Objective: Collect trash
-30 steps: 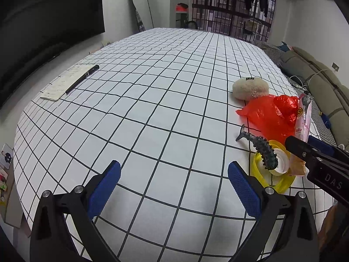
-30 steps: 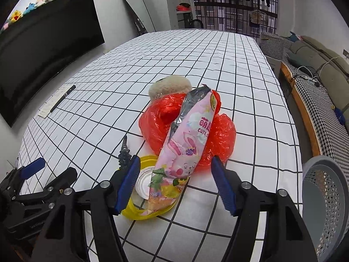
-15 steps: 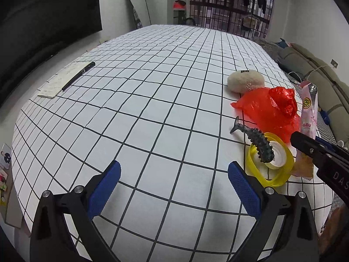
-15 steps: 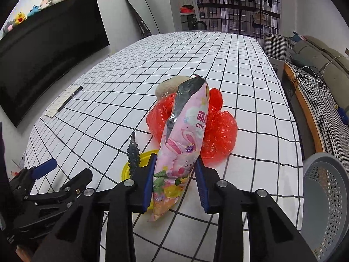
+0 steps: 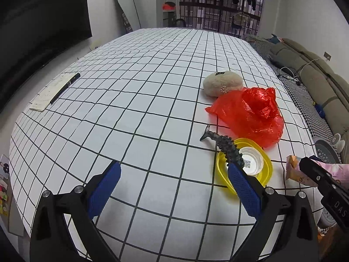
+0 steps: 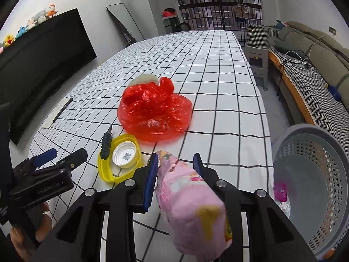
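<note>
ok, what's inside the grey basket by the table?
In the right wrist view, the grey basket holds a crumpled magenta wrapper and a small clear crinkled piece on its floor. Its near rim and the frame edge hide the rest of the bottom.

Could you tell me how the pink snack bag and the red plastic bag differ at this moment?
The pink snack bag is held off the table in the right gripper; the red plastic bag lies crumpled on the checked tablecloth. The snack bag is opaque and printed, the red bag translucent and plain. Both are soft packaging.

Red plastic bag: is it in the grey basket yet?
No. The red plastic bag lies on the checked tablecloth; the grey basket stands beside the table.
</note>
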The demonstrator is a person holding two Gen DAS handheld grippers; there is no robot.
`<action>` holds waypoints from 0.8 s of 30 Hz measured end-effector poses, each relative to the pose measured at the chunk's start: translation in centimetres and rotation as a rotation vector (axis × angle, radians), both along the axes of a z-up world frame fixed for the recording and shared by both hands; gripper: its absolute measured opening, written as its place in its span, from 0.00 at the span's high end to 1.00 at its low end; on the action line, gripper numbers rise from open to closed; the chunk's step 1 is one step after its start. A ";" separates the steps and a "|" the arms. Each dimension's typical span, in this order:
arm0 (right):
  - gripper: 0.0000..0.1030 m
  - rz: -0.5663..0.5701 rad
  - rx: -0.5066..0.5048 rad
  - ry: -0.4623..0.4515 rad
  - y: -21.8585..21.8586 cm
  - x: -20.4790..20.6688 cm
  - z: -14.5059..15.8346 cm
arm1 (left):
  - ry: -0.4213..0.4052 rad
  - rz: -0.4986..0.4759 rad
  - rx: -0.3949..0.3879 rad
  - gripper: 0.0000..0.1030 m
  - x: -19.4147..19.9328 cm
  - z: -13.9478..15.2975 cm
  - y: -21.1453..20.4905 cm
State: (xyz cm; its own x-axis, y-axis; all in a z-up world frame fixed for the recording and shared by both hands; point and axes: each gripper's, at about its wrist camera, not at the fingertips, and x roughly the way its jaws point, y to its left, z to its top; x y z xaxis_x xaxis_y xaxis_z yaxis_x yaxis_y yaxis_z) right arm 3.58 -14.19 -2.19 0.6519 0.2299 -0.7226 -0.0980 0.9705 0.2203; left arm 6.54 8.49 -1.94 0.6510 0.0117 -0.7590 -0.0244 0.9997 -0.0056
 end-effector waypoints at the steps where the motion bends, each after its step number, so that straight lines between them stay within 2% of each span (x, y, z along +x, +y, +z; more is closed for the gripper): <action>1: 0.69 -0.003 0.011 -0.001 -0.4 -0.1 -0.1 | 0.002 -0.007 0.003 0.06 0.2 0.0 -0.5; 8: 0.72 0.020 0.063 0.030 -1.4 -0.4 -1.0 | 0.028 -0.026 0.018 0.06 1.9 -0.4 -2.5; 16: 0.72 0.067 0.068 0.059 -1.1 -0.5 -2.2 | 0.039 -0.018 0.040 0.06 2.2 -0.7 -2.9; 24: 0.76 0.079 0.082 0.034 -1.0 -0.6 -2.3 | 0.061 -0.005 0.037 0.06 2.1 -1.3 -2.4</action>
State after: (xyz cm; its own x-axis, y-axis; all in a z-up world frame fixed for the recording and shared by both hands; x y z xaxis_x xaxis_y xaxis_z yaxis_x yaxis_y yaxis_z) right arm 3.02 -15.14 -4.53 0.6050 0.3391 -0.7204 -0.1651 0.9386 0.3031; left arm 8.63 6.06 -3.23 0.6039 0.0372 -0.7962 -0.0182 0.9993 0.0329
